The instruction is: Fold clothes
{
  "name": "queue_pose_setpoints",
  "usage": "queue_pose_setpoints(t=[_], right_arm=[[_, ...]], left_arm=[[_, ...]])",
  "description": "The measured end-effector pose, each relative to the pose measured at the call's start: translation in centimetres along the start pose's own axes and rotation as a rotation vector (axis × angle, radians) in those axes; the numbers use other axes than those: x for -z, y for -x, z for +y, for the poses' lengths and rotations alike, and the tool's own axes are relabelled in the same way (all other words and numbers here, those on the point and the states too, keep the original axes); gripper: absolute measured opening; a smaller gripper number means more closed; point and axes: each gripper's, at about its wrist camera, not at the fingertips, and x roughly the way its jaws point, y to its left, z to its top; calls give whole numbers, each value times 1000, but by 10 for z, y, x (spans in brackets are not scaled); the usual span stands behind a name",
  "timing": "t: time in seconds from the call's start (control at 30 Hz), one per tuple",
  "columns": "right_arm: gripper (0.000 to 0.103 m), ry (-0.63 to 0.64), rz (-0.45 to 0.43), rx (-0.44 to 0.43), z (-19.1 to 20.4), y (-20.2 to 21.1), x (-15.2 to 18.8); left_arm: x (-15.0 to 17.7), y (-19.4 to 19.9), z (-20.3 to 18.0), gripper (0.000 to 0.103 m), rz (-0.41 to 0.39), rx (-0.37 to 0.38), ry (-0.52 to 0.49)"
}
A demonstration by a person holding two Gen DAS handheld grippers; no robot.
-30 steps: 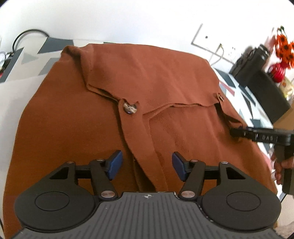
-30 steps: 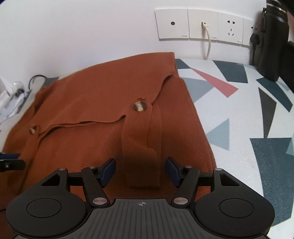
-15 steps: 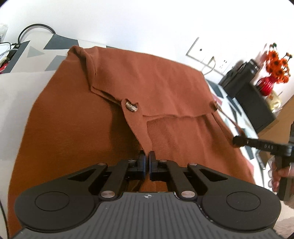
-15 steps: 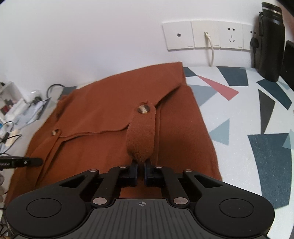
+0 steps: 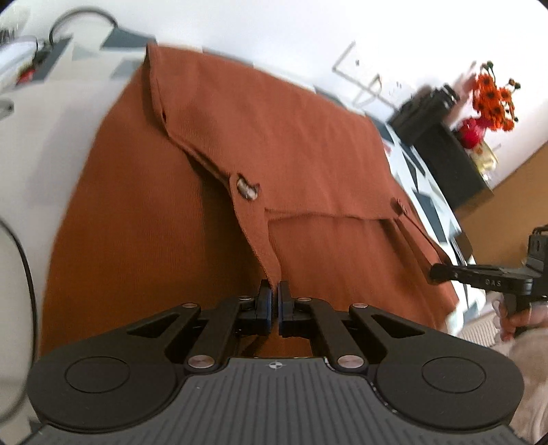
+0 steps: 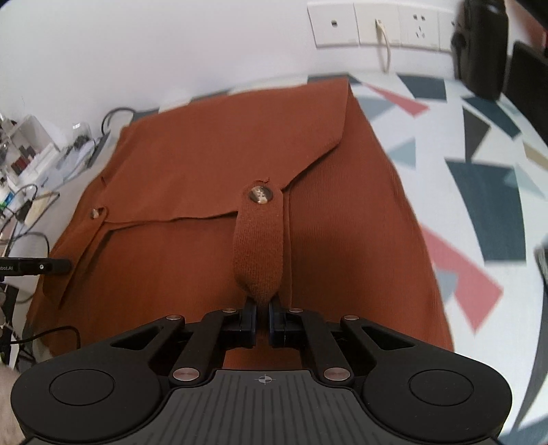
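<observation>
Now, left tool (image 5: 275, 301): clamped on cardigan (image 5: 291, 154) strap.
Right tool (image 6: 262, 316): clamped on buttoned strap (image 6: 260, 239).
Risk: uneven pulling may skew the fold or slip the knit.

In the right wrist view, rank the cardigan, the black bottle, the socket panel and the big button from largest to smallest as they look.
1. cardigan
2. socket panel, a long strip
3. black bottle, cut off at the top edge, so its rank against the panel is unsure
4. big button
</observation>
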Motion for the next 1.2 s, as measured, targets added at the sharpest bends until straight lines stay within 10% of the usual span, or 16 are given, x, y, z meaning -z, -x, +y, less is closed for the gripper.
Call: queue_pose_setpoints(t=[0.23,0.4,0.6,0.9,0.97,1.0,1.07,1.2], right_arm=[[6,-2,47,32,11,-7,17],[32,14,75,61,15,-10,11],[41,-26,30,65,6,8,-1],[44,-33,60,33,-6,-4,-14],[48,-22,88,23,-3,-11,-10],[48,-14,102,26,-1,-15,-8],[48,9,127,37,3,-20,-3],[13,89,120,22,14,-17,4]], left_arm=[[7,-4,2,6,21,25,40],[0,1,5,45,30,9,46],[-9,22,20,45,-42,23,105],[11,2,-2,45,106,43,18],[13,1,0,34,99,80,82],[13,1,1,8,96,101,117],[16,2,5,6,97,161,193],[27,1,6,6,123,112,200]])
